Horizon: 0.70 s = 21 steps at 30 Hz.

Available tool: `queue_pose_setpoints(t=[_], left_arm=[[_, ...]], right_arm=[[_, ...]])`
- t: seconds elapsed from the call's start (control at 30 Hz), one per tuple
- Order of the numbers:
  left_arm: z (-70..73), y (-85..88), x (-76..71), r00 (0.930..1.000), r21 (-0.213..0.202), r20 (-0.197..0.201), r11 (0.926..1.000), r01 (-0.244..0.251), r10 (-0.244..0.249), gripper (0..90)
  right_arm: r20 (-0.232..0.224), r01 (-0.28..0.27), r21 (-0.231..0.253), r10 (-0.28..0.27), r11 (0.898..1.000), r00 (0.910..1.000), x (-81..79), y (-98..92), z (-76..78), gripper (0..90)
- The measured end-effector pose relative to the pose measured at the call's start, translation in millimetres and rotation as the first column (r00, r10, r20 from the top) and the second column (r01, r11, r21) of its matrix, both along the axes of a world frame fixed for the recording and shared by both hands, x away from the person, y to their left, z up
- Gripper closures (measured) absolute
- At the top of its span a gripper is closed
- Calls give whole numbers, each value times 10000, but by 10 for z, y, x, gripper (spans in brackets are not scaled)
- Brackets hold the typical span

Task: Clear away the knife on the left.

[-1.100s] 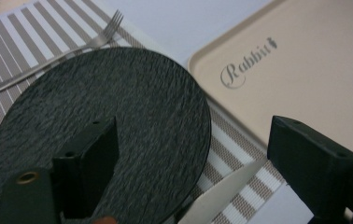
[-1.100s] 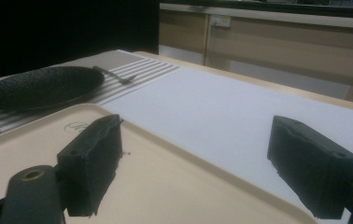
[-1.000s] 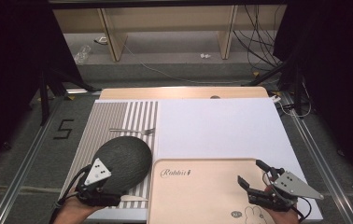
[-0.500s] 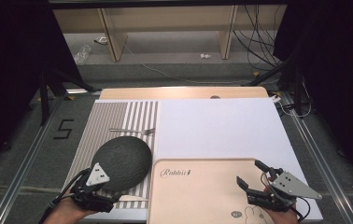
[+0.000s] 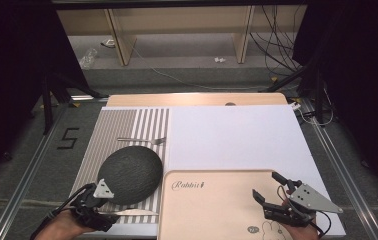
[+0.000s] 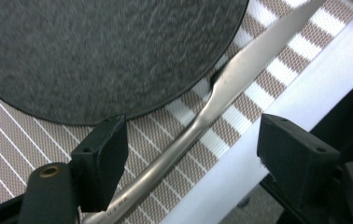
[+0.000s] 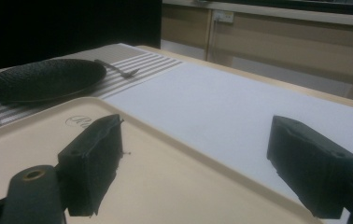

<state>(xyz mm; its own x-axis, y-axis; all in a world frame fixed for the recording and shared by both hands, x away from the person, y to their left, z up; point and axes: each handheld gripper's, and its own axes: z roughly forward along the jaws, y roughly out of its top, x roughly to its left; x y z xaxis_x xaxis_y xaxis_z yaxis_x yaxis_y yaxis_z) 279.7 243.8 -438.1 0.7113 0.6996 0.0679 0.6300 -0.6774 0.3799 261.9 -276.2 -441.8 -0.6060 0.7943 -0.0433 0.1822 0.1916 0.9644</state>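
Observation:
A silver knife (image 6: 221,88) lies on the striped placemat (image 6: 20,149) along the near rim of a dark round plate (image 6: 95,51). My left gripper (image 6: 191,140) hangs low over the knife's handle. Its jaws have just been closing, and the handle lies between them untouched, with a gap on each side. In the high view the left gripper (image 5: 99,212) is at the placemat's near edge, by the plate (image 5: 129,175) and the knife (image 5: 132,213). My right gripper (image 5: 267,185) stands open over the right end of a beige tray (image 5: 212,210), holding nothing.
A fork (image 5: 142,140) lies on the placemat (image 5: 127,125) beyond the plate. A white sheet (image 5: 237,135) covers the table to the right. The table's near edge is just behind the left gripper. The right gripper view shows its gripper (image 7: 198,140), the tray (image 7: 165,186) and the plate (image 7: 44,79).
My left gripper has slid a little toward the near edge of the table and lower over the knife. The right gripper has kept still.

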Motion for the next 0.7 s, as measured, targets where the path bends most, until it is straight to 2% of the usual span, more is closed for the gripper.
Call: queue_pose_setpoints(t=[0.27, 0.33, 0.4, 0.53, 0.57, 0.6, 0.63, 0.7], left_arm=[[-80, 45, 56, 9985, 424, -547, 9991, 66, -42, 303], [-113, 50, 86, 9970, 705, -752, 9973, 207, -154, 318], [-147, 41, 117, 9949, 811, -964, 9959, 388, -309, 350], [-178, 21, 153, 9922, 930, -1170, 9942, 543, -433, 388], [-194, 8, 171, 9907, 1043, -1229, 9919, 720, -590, 436], [-194, 8, 171, 9907, 1043, -1229, 9919, 720, -590, 449], [-201, -3, 182, 9892, 1274, -1278, 9880, 876, -712, 465], [-198, -8, 184, 9874, 1304, -1341, 9862, 1017, -841, 478]], right_arm=[[-16, -50, -43, 50, 10000, 10000, 0, 7, -3, 192], [-33, -59, -58, 59, 10000, 10000, -1, 11, -4, 193], [-73, -67, -92, 66, 9999, 10000, 5, 11, -9, 194], [-82, -70, -104, 69, 9999, 9999, 7, 12, -11, 195], [-87, -80, -106, 79, 9999, 9999, 8, 12, -12, 195], [-87, -80, -106, 79, 9999, 9999, 8, 12, -12, 195], [-88, -85, -113, 84, 9999, 9999, 9, 13, -15, 196], [-81, -87, -111, 86, 9999, 9999, 10, 14, -16, 196]])
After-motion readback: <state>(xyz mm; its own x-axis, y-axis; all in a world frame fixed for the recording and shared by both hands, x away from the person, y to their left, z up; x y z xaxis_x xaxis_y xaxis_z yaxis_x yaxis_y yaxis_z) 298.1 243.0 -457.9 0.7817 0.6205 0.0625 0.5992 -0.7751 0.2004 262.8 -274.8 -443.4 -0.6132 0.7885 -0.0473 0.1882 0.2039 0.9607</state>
